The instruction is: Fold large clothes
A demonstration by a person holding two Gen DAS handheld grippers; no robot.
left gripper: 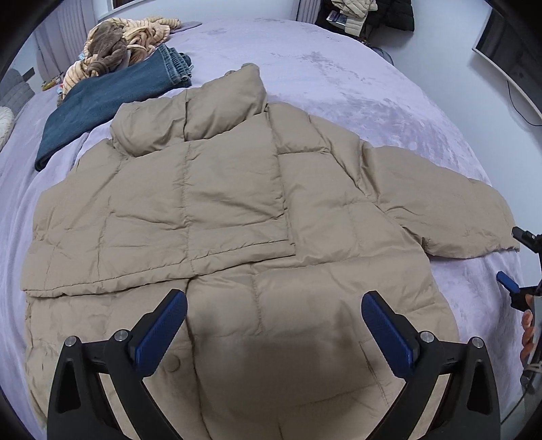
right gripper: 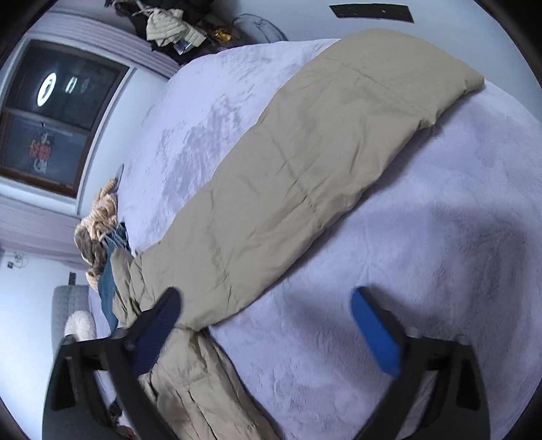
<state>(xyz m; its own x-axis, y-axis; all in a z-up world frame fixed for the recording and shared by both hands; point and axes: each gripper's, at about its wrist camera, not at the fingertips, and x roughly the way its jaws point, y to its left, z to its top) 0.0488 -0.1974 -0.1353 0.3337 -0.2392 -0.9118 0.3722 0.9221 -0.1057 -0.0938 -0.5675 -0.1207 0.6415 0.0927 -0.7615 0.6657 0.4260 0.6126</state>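
A beige puffer jacket (left gripper: 237, 210) lies flat on the lavender bed (left gripper: 338, 74), collar away from me. Its left side is folded over the front; its right sleeve (left gripper: 440, 210) stretches out to the right. My left gripper (left gripper: 274, 311) is open and empty above the jacket's hem. My right gripper (right gripper: 264, 308) is open and empty, just above the bed beside the outstretched sleeve (right gripper: 305, 176); its left finger is over the jacket's edge. The right gripper also shows at the right edge of the left wrist view (left gripper: 518, 264).
Folded blue jeans (left gripper: 111, 98) and a tan and brown plush bundle (left gripper: 125, 44) lie at the bed's far left. Clothes are piled beyond the far end (left gripper: 355, 13). A window (right gripper: 50, 111) is on the wall.
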